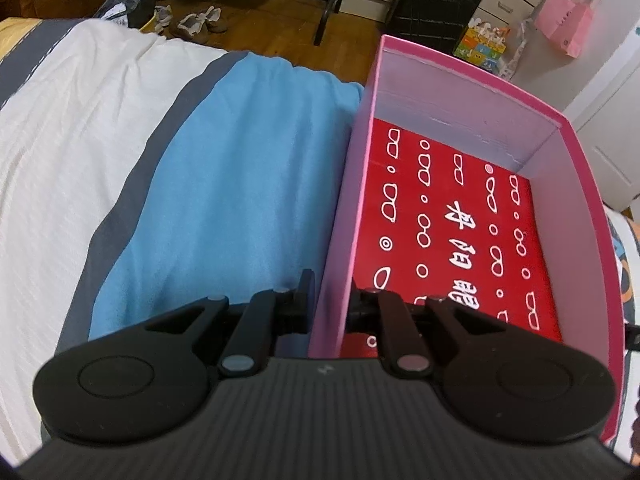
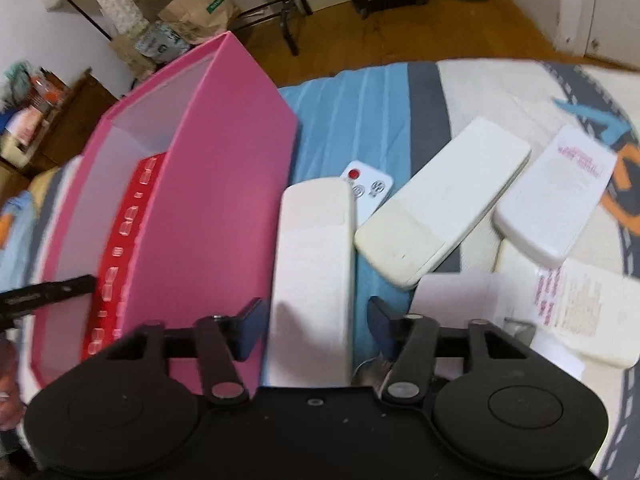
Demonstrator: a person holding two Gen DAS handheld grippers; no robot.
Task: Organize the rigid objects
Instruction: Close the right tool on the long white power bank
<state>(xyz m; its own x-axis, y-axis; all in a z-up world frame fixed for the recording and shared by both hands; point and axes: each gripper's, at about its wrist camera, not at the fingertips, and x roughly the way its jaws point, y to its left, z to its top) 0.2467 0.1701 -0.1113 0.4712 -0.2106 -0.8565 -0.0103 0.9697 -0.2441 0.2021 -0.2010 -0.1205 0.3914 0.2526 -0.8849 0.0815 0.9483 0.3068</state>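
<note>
Left gripper (image 1: 329, 300) jaws clamped on pink box (image 1: 340, 240) wall; right gripper (image 2: 312, 322) jaws apart around white remote (image 2: 312, 264).

Right hand-held gripper (image 2: 314, 326) jaws spread wide around a white remote (image 2: 312, 272) lying beside the pink box (image 2: 224, 184); more white remotes (image 2: 444, 204) on the bed (image 2: 500, 80).

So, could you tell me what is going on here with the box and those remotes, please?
A person with two handheld grippers is tidying remotes on a bed. The left gripper has its jaws shut on the side wall of the pink box, steadying it; inside lies a red patterned sheet. The right gripper, jaws open, straddles a white remote beside the box. Other remotes lie on the bedding.
</note>
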